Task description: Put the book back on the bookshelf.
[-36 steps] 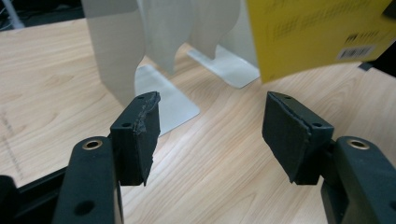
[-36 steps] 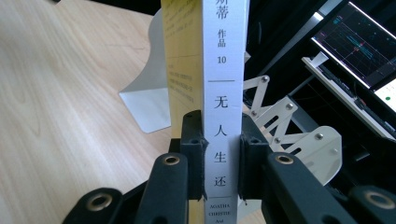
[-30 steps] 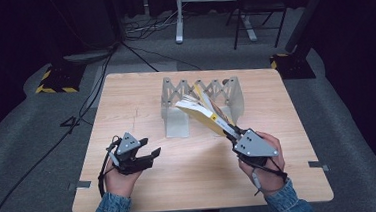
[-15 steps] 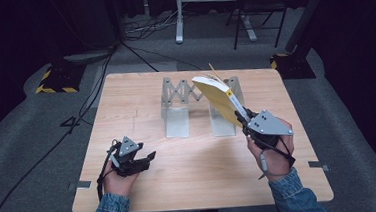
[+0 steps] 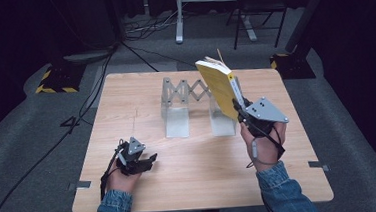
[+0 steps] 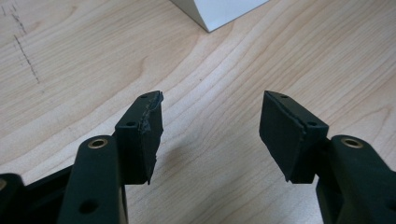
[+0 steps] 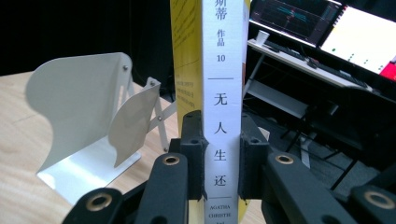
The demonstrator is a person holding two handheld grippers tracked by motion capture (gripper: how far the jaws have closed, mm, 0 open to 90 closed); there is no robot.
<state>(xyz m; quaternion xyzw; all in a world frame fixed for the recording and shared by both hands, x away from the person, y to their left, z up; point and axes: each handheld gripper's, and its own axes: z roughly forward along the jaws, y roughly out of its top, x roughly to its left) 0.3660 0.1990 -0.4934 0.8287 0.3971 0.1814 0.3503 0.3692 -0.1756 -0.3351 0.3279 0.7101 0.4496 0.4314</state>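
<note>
Overhead light falls brightly on the pale wooden surface (image 5: 194, 155) while the room around stays dark; soft shadows lie under the black left claw (image 6: 210, 126); distant monitor screens (image 7: 336, 28) glare, slightly blurred

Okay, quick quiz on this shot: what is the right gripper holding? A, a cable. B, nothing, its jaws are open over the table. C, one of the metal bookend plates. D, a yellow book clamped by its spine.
D: in the right gripper view the right gripper has its pads pressed on both sides of the white spine of the yellow book, held up off the table beside the expanding metal bookend rack.
</note>
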